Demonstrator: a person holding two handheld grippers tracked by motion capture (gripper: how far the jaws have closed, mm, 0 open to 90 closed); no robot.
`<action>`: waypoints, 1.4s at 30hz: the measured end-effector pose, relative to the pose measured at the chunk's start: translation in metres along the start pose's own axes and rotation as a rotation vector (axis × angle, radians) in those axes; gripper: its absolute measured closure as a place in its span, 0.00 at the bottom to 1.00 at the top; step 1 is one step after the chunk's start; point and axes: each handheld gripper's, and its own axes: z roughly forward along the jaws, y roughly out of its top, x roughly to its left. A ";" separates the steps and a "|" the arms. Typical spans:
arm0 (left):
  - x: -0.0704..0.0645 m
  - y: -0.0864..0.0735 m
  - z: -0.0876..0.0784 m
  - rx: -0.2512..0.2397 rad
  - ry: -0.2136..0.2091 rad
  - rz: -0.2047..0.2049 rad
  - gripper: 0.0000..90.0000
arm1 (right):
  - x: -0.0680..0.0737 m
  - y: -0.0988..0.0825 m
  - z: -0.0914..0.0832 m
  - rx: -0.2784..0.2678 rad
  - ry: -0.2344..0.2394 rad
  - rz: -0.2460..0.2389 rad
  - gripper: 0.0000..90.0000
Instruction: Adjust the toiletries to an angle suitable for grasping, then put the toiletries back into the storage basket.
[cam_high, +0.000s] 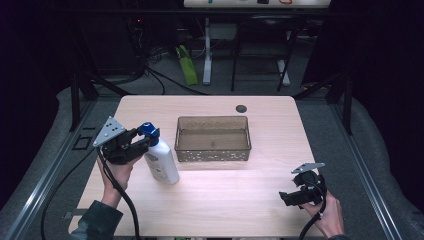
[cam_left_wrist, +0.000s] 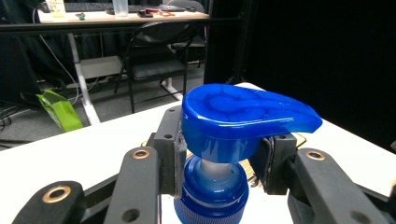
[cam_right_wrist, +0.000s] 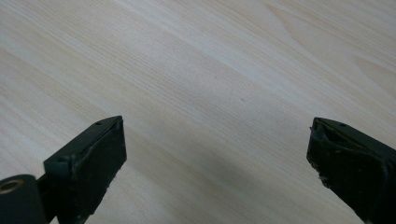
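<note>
A white pump bottle (cam_high: 162, 162) with a blue pump head (cam_high: 149, 131) stands on the wooden table (cam_high: 215, 200) at the left. My left gripper (cam_high: 144, 140) is shut on the bottle's blue neck just under the pump head (cam_left_wrist: 243, 116); the black pads (cam_left_wrist: 173, 154) press on it from both sides. A brown see-through bin (cam_high: 213, 138) stands empty at the table's middle, to the right of the bottle. My right gripper (cam_high: 283, 196) hovers low over the table's front right, open, with only bare wood between its fingers (cam_right_wrist: 93, 158).
A small dark round hole (cam_high: 241, 108) sits in the tabletop behind the bin. Cables trail from both grippers off the front edge. Beyond the table are dark floor, desk legs, a chair (cam_left_wrist: 154, 56) and a green bag (cam_high: 186, 65).
</note>
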 end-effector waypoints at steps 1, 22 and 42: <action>0.000 0.000 0.000 0.000 0.001 0.000 0.66 | 0.000 0.000 0.000 -0.002 -0.001 -0.003 0.05; -0.001 -0.005 0.000 -0.054 0.010 -0.014 0.66 | 0.001 -0.001 0.003 -0.001 -0.023 -0.023 0.01; -0.001 -0.010 0.001 -0.102 0.030 -0.011 0.65 | 0.000 -0.003 0.004 -0.027 -0.009 0.000 0.02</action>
